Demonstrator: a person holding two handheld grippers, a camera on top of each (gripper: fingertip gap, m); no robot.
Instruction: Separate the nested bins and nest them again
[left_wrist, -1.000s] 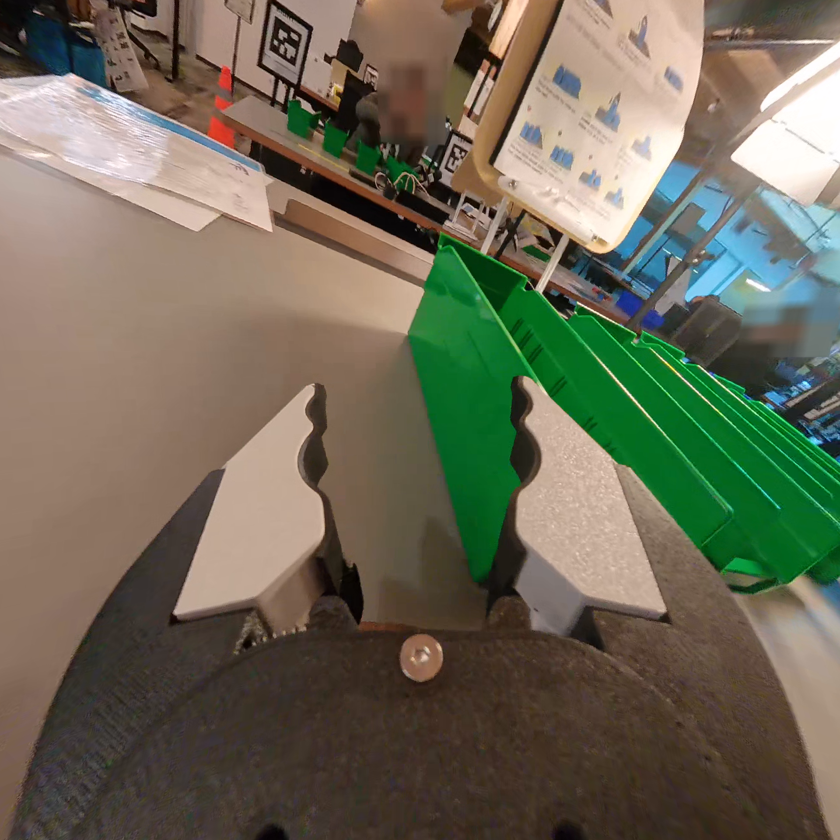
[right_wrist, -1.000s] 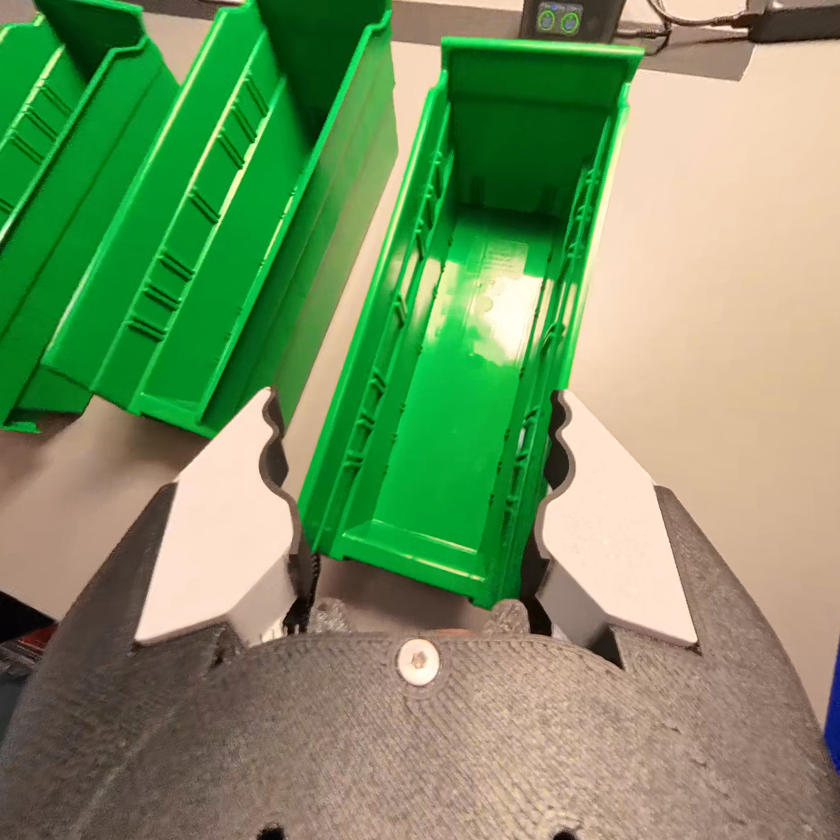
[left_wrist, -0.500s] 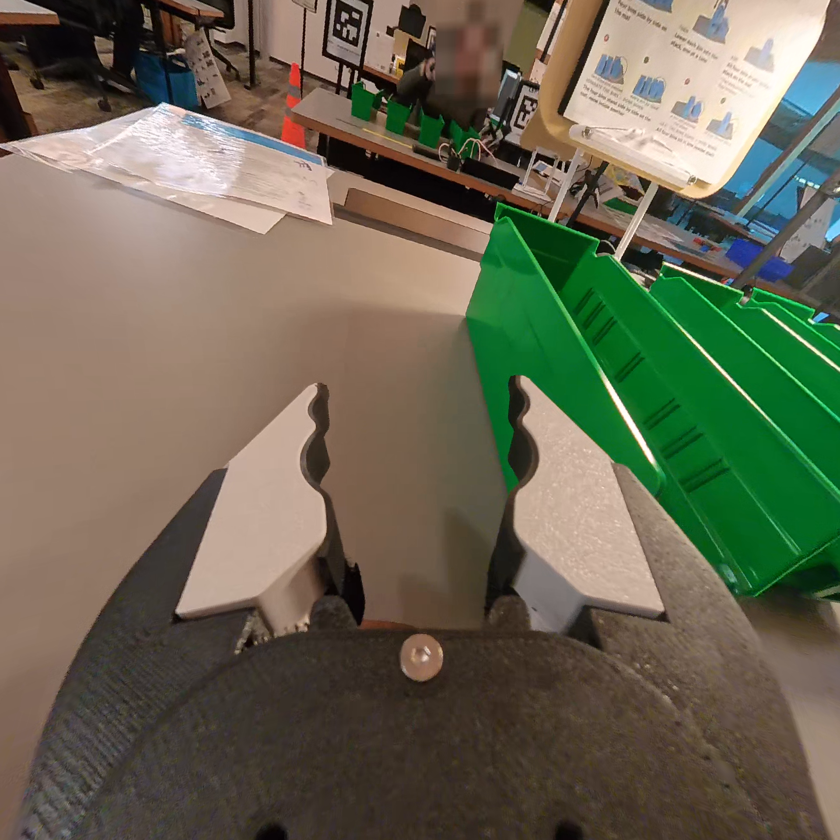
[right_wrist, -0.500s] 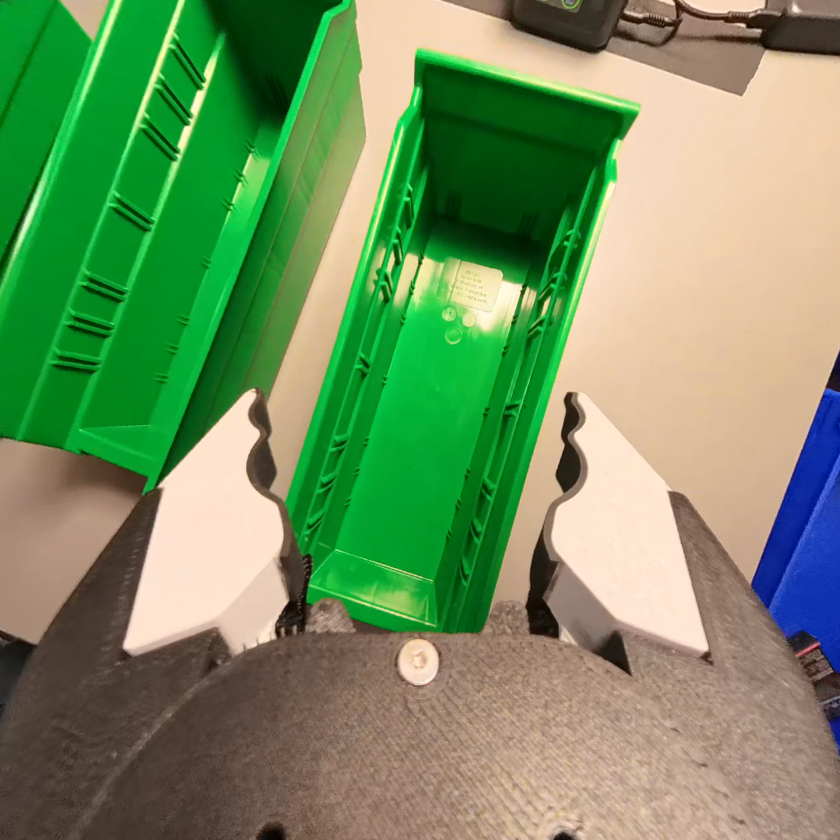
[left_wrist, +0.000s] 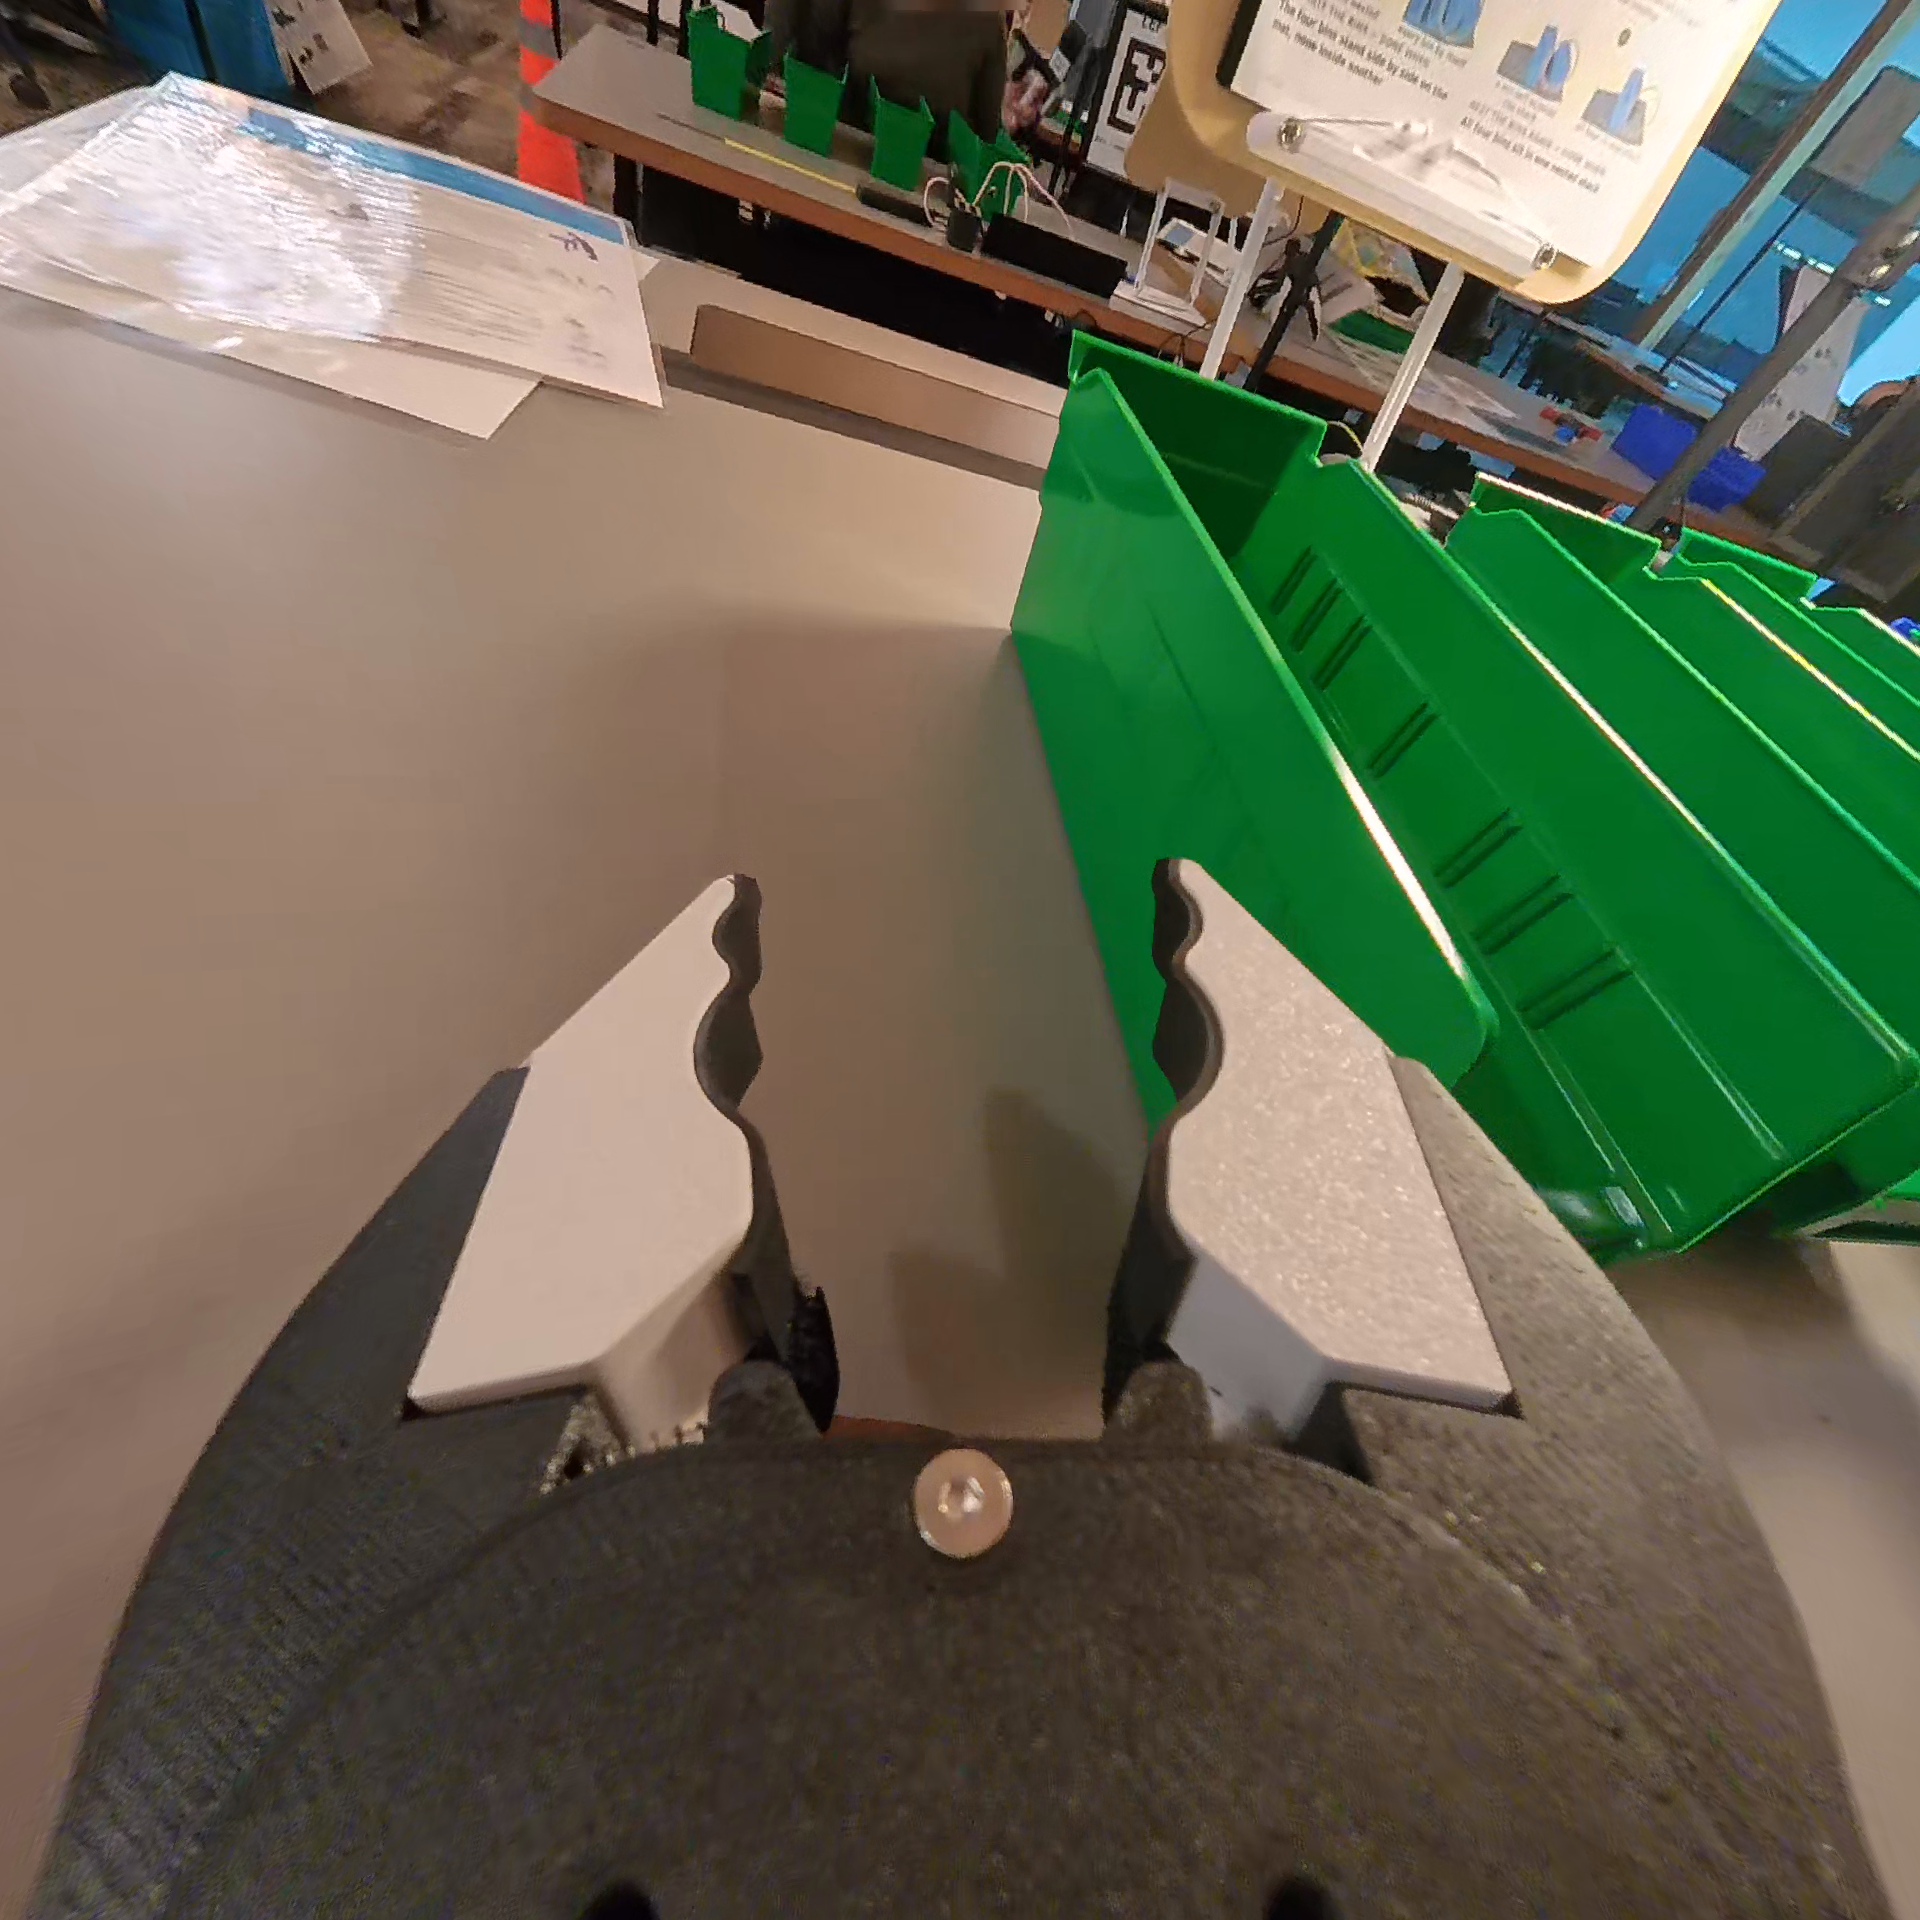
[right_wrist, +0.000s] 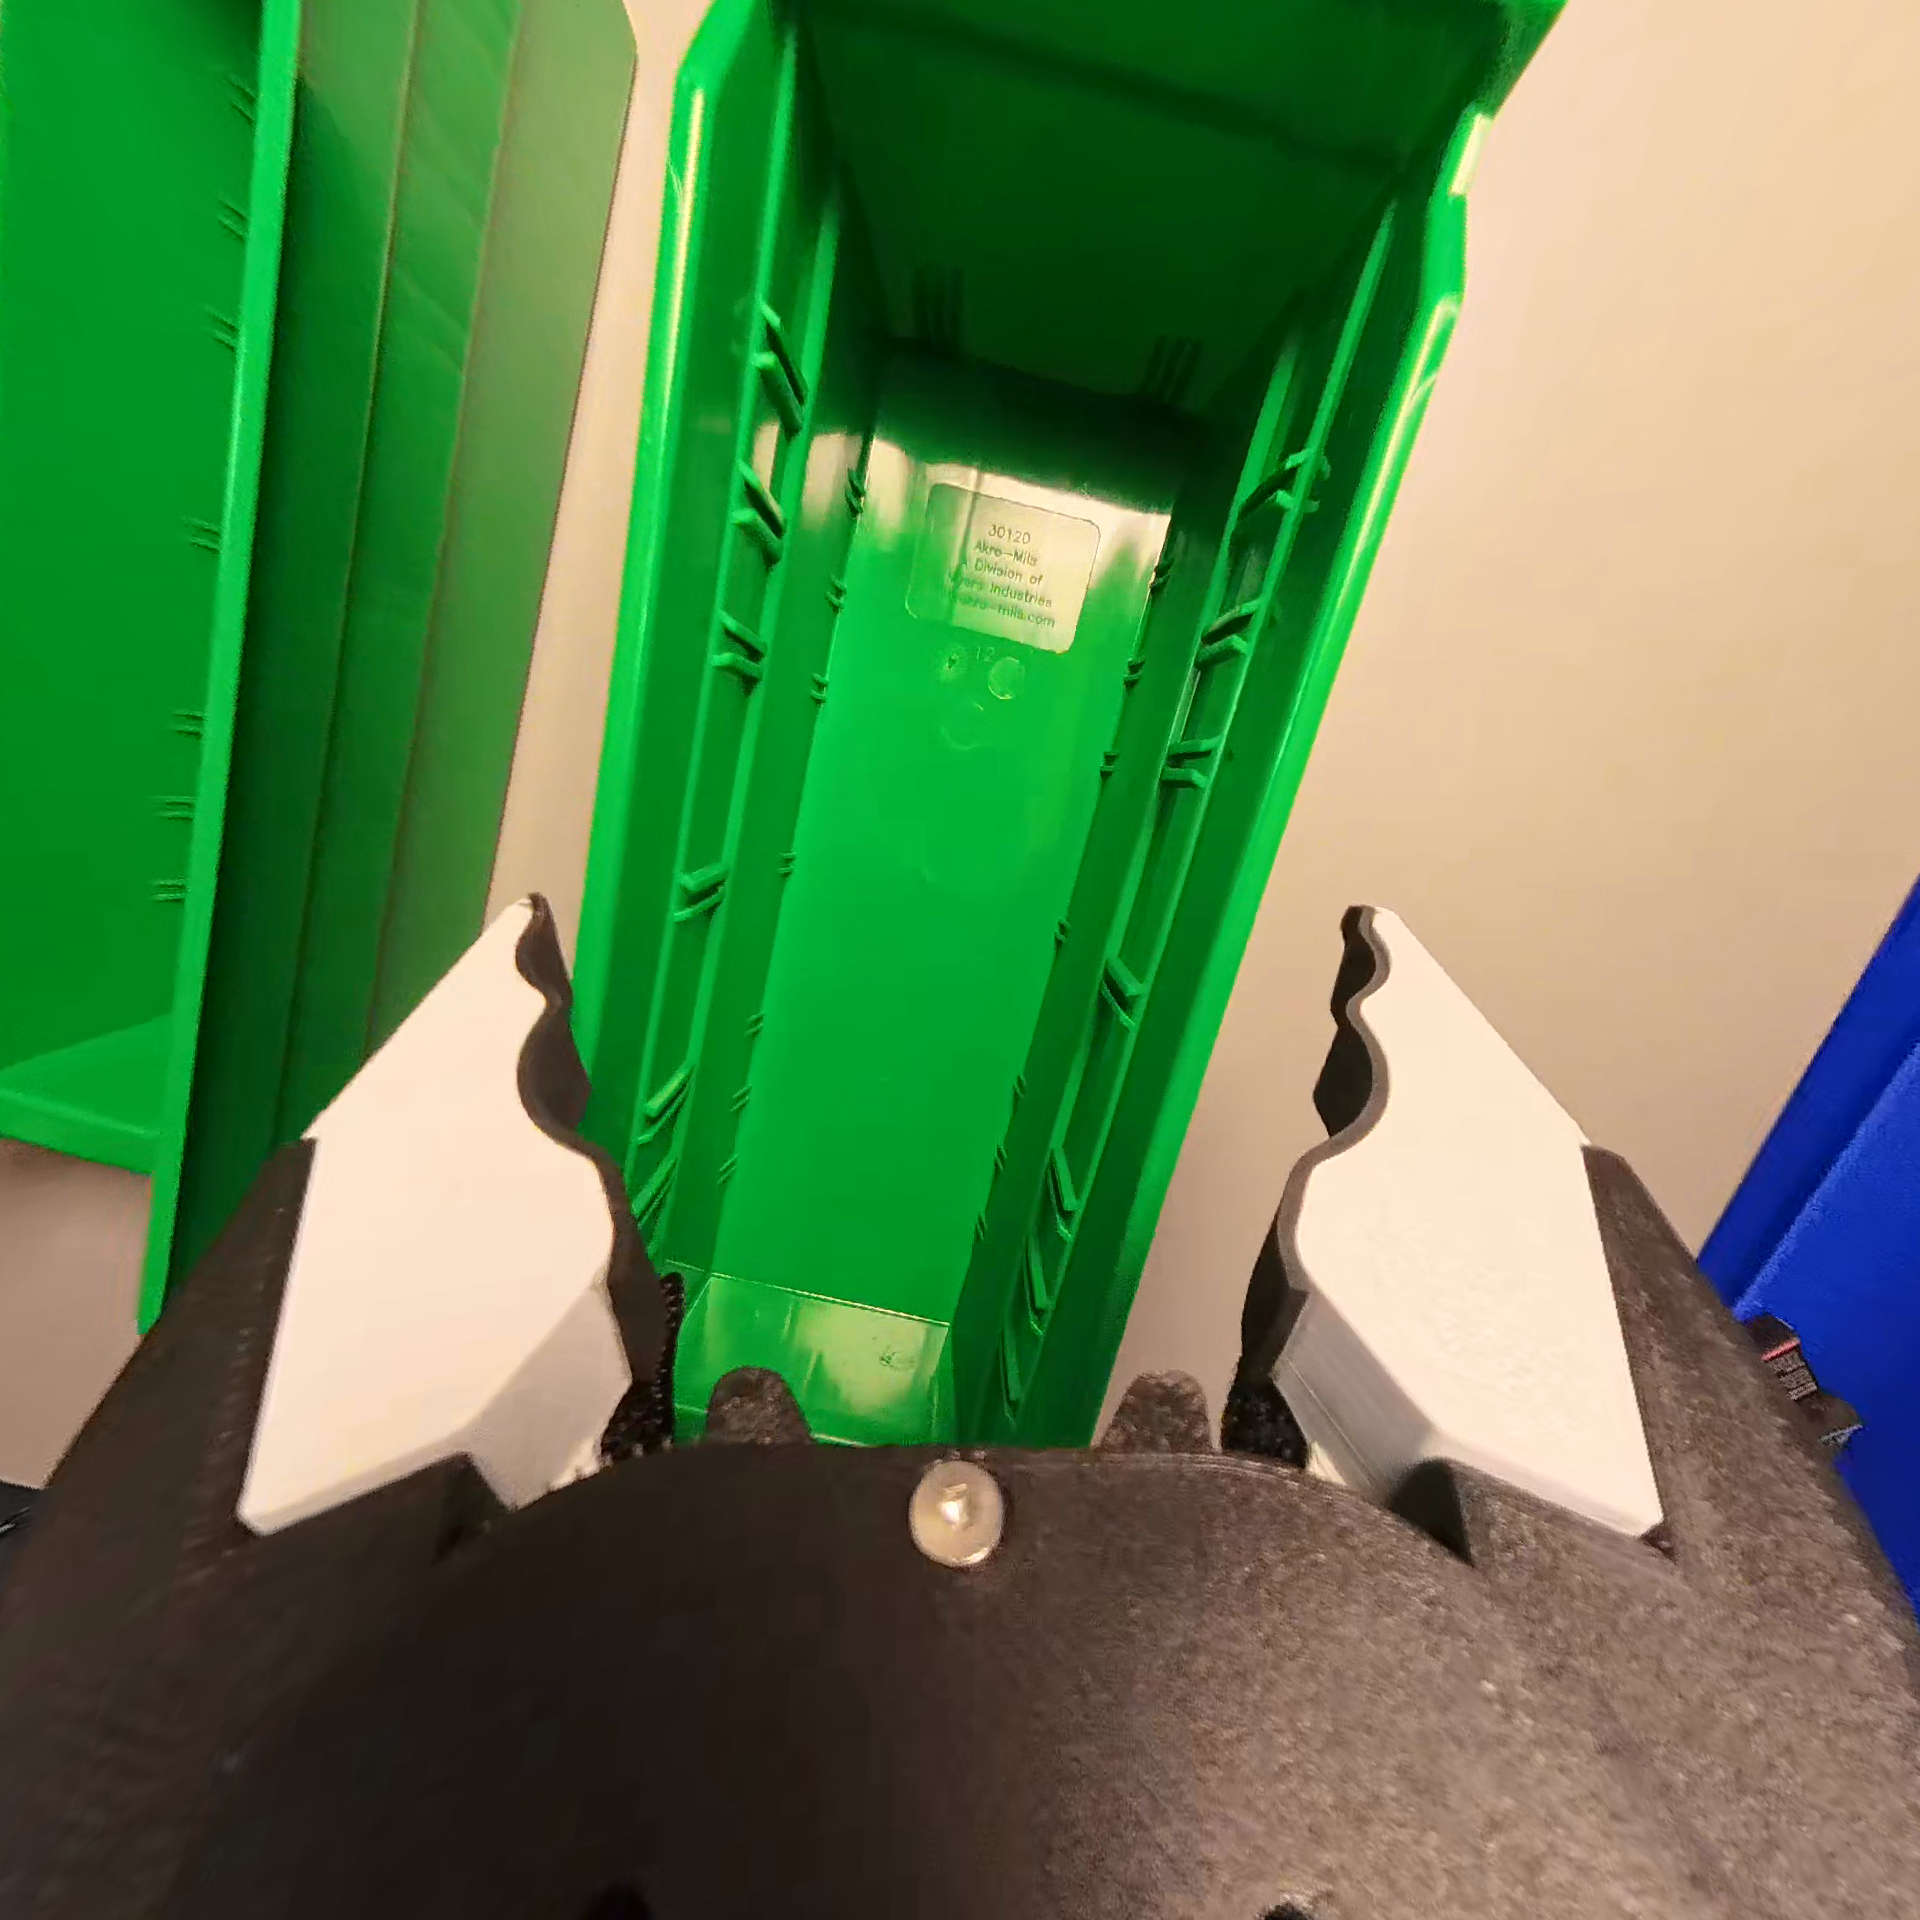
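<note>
Several green bins stand side by side on the beige table (left_wrist: 416, 727). In the left wrist view the nearest bin (left_wrist: 1226, 707) lies just right of my left gripper (left_wrist: 956, 878), which is open and empty over bare table. More bins (left_wrist: 1714, 748) follow to its right. In the right wrist view my right gripper (right_wrist: 943, 909) is open wide and straddles the near end of one empty green bin (right_wrist: 935, 935) that rests on the table. The left finger (right_wrist: 447, 1143) is close beside the bin's wall. The right finger (right_wrist: 1455, 1195) stands clear of it. Another green bin (right_wrist: 312, 520) lies to the left.
Papers in a clear sleeve (left_wrist: 312, 239) lie at the table's far left. A picture board on a stand (left_wrist: 1455, 104) rises behind the bins. A farther table (left_wrist: 831, 197) carries small green bins. A blue bin (right_wrist: 1849, 1143) stands close to the right of my right gripper.
My right gripper's jaws have spread wider around the bin and moved in closer over it. My left gripper has drawn left, away from the nearest bin's end, with its jaws slightly narrower.
</note>
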